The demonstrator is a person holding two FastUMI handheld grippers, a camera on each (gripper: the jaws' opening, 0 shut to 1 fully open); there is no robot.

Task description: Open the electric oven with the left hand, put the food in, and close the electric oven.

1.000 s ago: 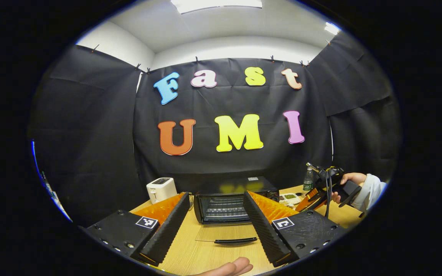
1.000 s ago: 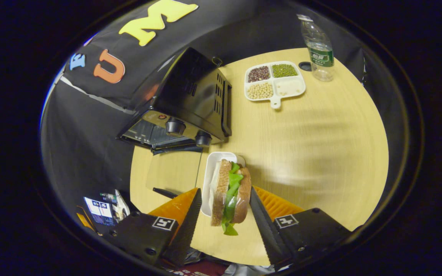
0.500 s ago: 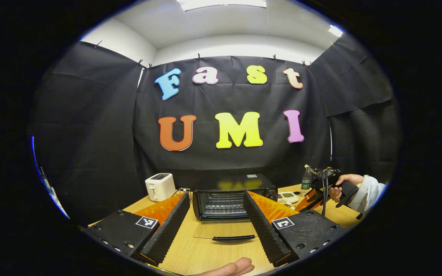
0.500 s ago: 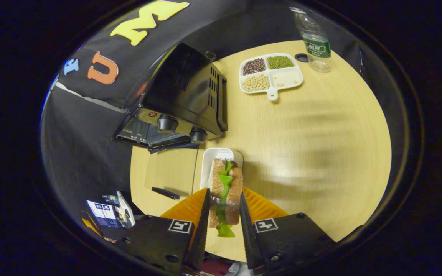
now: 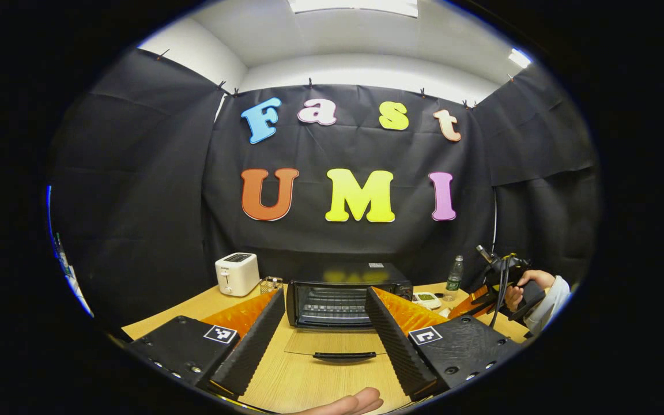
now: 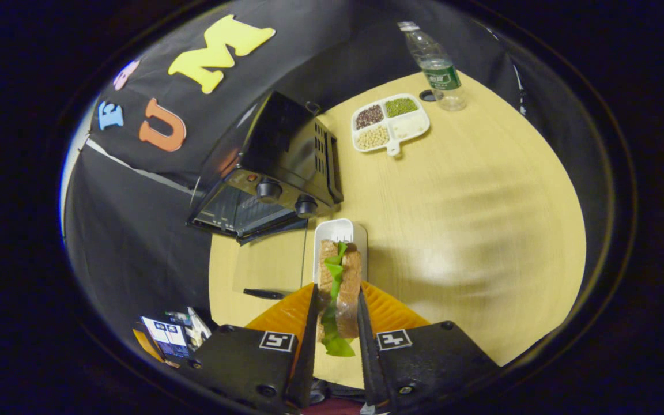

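The black electric oven [image 5: 346,291] stands at the back of the wooden table, its glass door [image 5: 338,343] folded down flat with the handle [image 5: 343,356] nearest me. My left gripper [image 5: 323,340] hangs open in front of the door, holding nothing. My right gripper [image 6: 336,323] is shut on a sandwich [image 6: 338,282] of brown bread and green lettuce, held above a small white dish [image 6: 340,230] to the right of the oven [image 6: 286,167]. In the left gripper view the right gripper [image 5: 490,291] shows far right, held by a hand [image 5: 525,285].
A white toaster [image 5: 238,274] stands left of the oven. Behind the oven's right side are a divided tray of beans [image 6: 389,121] and a water bottle [image 6: 438,69]. Bare tabletop [image 6: 482,219] stretches to the right of the dish. A fingertip [image 5: 349,402] shows at the table's near edge.
My right gripper's fingers closed onto the sandwich and rose with it off the white dish. My left gripper drew back a little from the open oven.
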